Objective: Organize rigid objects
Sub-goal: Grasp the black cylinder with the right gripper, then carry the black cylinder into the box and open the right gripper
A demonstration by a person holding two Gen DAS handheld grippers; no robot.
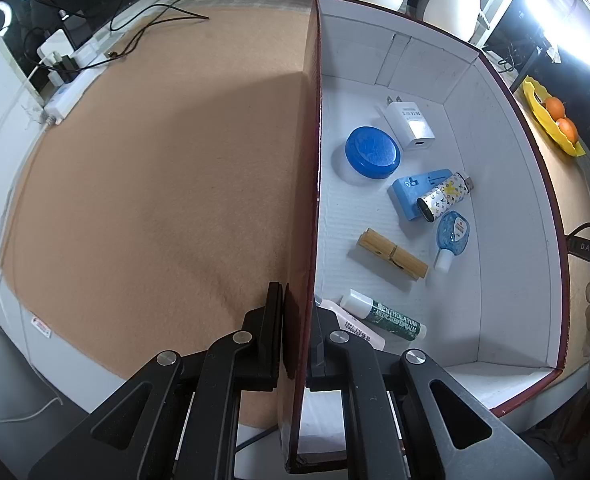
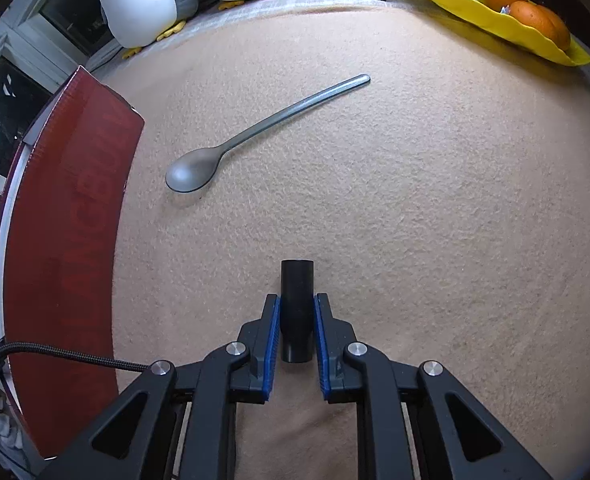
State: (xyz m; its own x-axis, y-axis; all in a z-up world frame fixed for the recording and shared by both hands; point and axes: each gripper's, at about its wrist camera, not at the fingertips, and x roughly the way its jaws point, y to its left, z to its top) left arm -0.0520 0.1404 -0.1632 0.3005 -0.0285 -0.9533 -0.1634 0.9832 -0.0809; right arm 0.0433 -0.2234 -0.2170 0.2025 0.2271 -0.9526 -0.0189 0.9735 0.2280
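Right wrist: black cylinder (image 2: 297,312) lies lengthwise between the tongs (image 2: 297,338), pointing forward

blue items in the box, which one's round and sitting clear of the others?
The blue round tin, lying flat near the box's left wall. The blue rectangular block has the patterned lighter across it, and the blue sanitizer bottle sits right beside them.
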